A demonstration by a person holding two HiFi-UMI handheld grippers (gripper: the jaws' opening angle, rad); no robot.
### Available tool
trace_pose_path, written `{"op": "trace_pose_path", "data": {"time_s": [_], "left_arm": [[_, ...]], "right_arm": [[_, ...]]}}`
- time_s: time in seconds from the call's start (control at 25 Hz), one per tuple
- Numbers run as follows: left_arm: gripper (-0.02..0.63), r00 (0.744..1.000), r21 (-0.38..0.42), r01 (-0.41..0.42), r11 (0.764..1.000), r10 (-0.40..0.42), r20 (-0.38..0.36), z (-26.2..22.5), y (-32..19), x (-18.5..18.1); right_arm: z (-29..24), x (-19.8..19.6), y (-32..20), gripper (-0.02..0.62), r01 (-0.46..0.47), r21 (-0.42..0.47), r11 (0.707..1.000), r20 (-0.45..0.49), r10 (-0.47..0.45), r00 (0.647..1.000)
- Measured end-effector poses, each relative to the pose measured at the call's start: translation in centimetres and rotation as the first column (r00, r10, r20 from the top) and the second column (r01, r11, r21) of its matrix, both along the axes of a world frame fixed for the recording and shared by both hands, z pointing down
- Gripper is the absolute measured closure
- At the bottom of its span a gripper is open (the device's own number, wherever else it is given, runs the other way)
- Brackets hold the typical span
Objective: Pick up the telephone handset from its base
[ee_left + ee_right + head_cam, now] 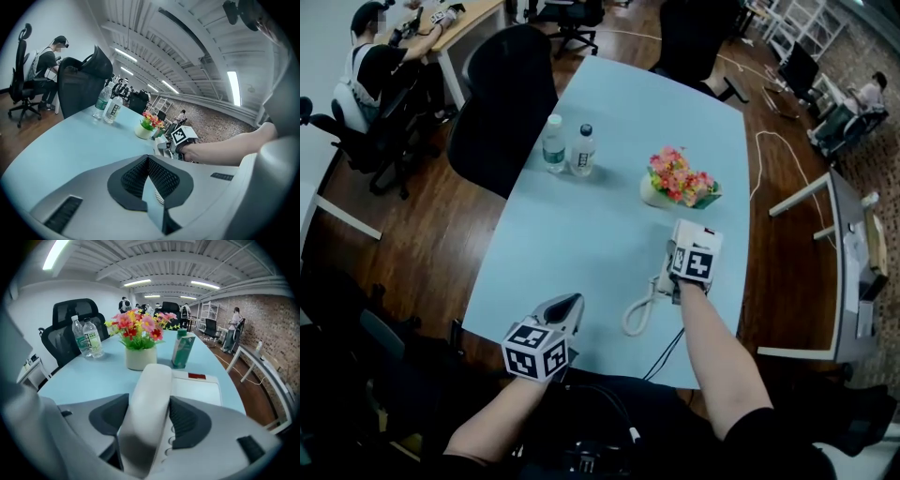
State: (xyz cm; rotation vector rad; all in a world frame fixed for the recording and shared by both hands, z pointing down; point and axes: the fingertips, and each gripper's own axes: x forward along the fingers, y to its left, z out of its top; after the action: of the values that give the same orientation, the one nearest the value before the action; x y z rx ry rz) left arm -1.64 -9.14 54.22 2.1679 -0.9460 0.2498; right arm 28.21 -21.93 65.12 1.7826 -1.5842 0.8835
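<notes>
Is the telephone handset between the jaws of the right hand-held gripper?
Yes, the right gripper view shows the white handset lying on its base between the open jaws of the right hand-held gripper.

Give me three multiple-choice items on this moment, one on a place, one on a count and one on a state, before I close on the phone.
1. Where is the handset?
A. On its base, between the right gripper's fingers.
B. Lifted clear of it.
C. Out of every view.

2. How many water bottles stand on the table?
A. One.
B. Two.
C. Four.

3. How do the left gripper's fingers stand?
A. Wide apart.
B. Tips together, holding nothing.
C. Shut on a bottle.

Answers:
1 A: the right gripper view shows it lying on the base between open fingers.
2 B: the head view shows two side by side.
3 B: the left gripper view shows the pads meeting at the tips.
</notes>
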Motion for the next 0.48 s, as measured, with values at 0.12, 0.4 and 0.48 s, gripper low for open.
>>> {"op": "trace_pose_path", "data": {"time_s": [0.12,0.4,0.48], "left_arm": [[0.612,1.000,-0.006,0.000,1.000,0.000,0.000,0.2,0.2,-0.1],[0.612,1.000,-0.010,0.005,1.000,-0.005,0.002,0.4,0.5,-0.9],[0.612,1.000,-0.006,0.007,1.000,-0.007,0.003,0.3,0.6,-1.2]], "right_arm": [[0.5,0.1,0.1,0.291,-0.009,-0.038,0.999,-0.056,0.007,0.998],[0.9,0.5,0.5,0.314,-0.088,-0.058,0.994,-0.017,0.087,0.996],[-0.1,0.8,-0.1,0.335,-0.113,0.009,0.994,0.055,0.112,0.992]]}}
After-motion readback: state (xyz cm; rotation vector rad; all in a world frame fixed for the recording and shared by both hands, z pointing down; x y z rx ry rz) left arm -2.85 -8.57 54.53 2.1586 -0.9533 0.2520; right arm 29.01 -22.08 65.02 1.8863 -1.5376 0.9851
